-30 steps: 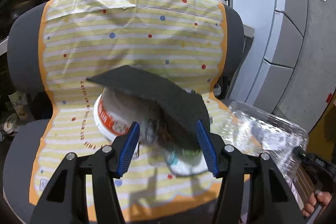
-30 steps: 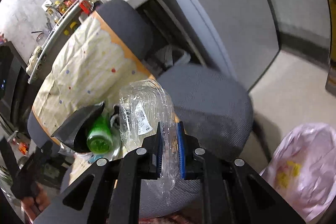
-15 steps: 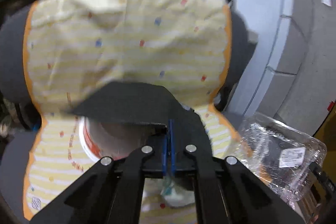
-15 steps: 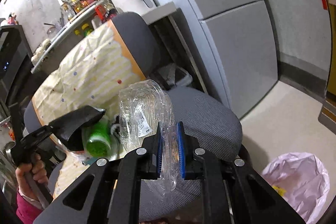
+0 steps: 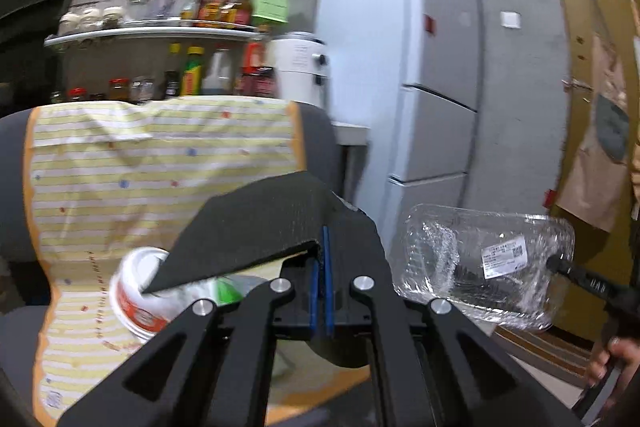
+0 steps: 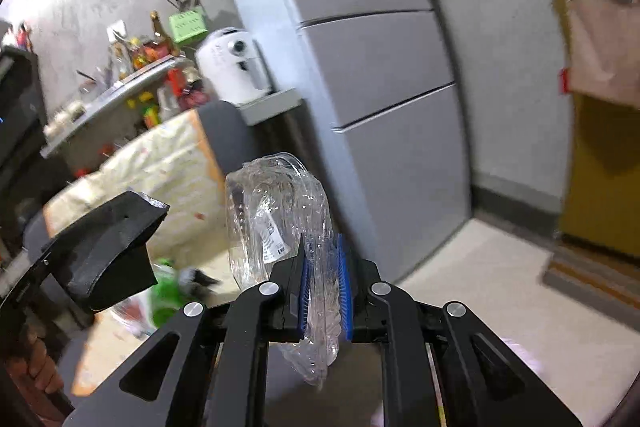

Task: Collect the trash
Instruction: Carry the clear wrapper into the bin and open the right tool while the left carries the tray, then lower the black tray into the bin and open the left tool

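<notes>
My left gripper [image 5: 322, 255] is shut on a black foam sheet [image 5: 260, 231], held up above the chair seat. Under the sheet, a white and red bowl [image 5: 136, 299] and a green bottle [image 5: 226, 289] lie on the yellow striped cloth [image 5: 140, 167]. My right gripper [image 6: 322, 267] is shut on a crumpled clear plastic container [image 6: 276, 219] with a white label. That container [image 5: 480, 263] hangs in the air at the right of the left wrist view. The right wrist view has the black foam sheet [image 6: 108, 247] at its left, with the green bottle [image 6: 164, 295] blurred below it.
A grey chair [image 5: 316, 135] carries the cloth. Behind it stands a shelf [image 5: 152, 33] of bottles and jars, and a white appliance [image 5: 298, 67]. A tall grey fridge [image 5: 400, 67] stands to the right. A person's hand [image 5: 616, 359] grips the right handle. Pale floor [image 6: 480, 267] lies beyond.
My left gripper shut on the black foam sheet and lifted it off the bowl. Both grippers rose and tilted up, so the fridge and wall fill more of each view.
</notes>
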{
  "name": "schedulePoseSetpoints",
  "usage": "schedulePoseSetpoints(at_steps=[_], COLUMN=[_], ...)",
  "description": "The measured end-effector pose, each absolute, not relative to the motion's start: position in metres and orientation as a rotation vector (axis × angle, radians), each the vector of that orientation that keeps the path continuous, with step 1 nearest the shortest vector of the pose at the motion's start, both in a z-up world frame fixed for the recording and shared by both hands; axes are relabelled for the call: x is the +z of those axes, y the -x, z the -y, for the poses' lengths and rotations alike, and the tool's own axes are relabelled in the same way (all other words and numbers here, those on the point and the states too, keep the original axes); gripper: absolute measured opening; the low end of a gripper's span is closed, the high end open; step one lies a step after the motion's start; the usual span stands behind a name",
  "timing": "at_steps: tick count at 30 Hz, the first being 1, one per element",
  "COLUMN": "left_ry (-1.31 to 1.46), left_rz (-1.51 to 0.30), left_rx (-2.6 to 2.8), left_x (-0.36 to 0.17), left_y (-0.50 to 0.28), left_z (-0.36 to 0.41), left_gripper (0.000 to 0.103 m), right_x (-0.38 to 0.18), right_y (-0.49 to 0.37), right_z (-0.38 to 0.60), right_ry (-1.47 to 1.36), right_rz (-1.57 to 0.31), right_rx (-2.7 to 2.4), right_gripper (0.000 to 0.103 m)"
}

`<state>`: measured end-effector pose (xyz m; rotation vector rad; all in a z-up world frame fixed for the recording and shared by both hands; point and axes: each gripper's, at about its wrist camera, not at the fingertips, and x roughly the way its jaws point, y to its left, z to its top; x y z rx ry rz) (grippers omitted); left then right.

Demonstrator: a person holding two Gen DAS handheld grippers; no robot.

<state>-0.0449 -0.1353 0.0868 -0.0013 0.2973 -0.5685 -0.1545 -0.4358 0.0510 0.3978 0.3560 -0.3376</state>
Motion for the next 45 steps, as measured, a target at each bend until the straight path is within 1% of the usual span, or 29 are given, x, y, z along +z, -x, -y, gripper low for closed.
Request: schedulePoseSetpoints(at_steps=[5, 9, 12, 18, 21, 23, 25, 27, 35, 39, 45], left_ry=[-0.016, -0.021, -0.038, -0.07, -0.078, -0.082, -0.089, -0.093, -0.162, -0.215, -0.329], left_rz=[-0.365, -0.414, -0.426, -0.454, -0.465, -0.473, -0.477, -0.48, -0.497, -0.517, -0.599], left_rx=[-0.702, -0.777, -0.801, -0.798, -0.791, -0.787, -0.789, -0.794, -0.919, -1.012, -1.122], left_x=[0.056, 0.043, 0.04, 0.031, 0.028, 0.026, 0.024, 0.024, 0.009, -0.003, -0.03], left_y=[0.063, 0.067, 0.072, 0.08, 0.084, 0.084, 0.085, 0.086, 0.106, 0.122, 0.138], left_z=[0.175, 0.2, 0.211, 0.221, 0.222, 0.224, 0.226, 0.228, 0.25, 0.276, 0.321], left_gripper=[0.0, 0.0, 0.0, 0.0, 0.0, 0.0, 0.0, 0.0, 0.0, 0.0, 0.0], right_x=[0.043, 0.023, 0.003, -0.04, -0.059, -0.066, -0.067, -0.063, -0.028, -0.013, -0.007], right_y=[0.203, 0.233, 0.237, 0.224, 0.214, 0.211, 0.209, 0.209, 0.229, 0.239, 0.25], right_z=[0.453, 0.474, 0.491, 0.507, 0.517, 0.521, 0.521, 0.52, 0.515, 0.513, 0.521], right_ry=[-0.35, -0.357, -0.39, -0.373, -0.402, -0.425, -0.416, -0.413, -0.427, -0.42, -0.432], right_rz=[-0.46, -0.523, -0.568, -0.674, -0.736, -0.749, -0.748, -0.737, -0.578, -0.516, -0.484], right_rx=[-0.489, -0.608, -0.641, -0.681, -0.656, -0.65, -0.646, -0.64, -0.645, -0.646, -0.667], right_gripper=[0.015, 0.015, 0.014, 0.014, 0.021, 0.043, 0.046, 0.046, 0.046, 0.046, 0.046])
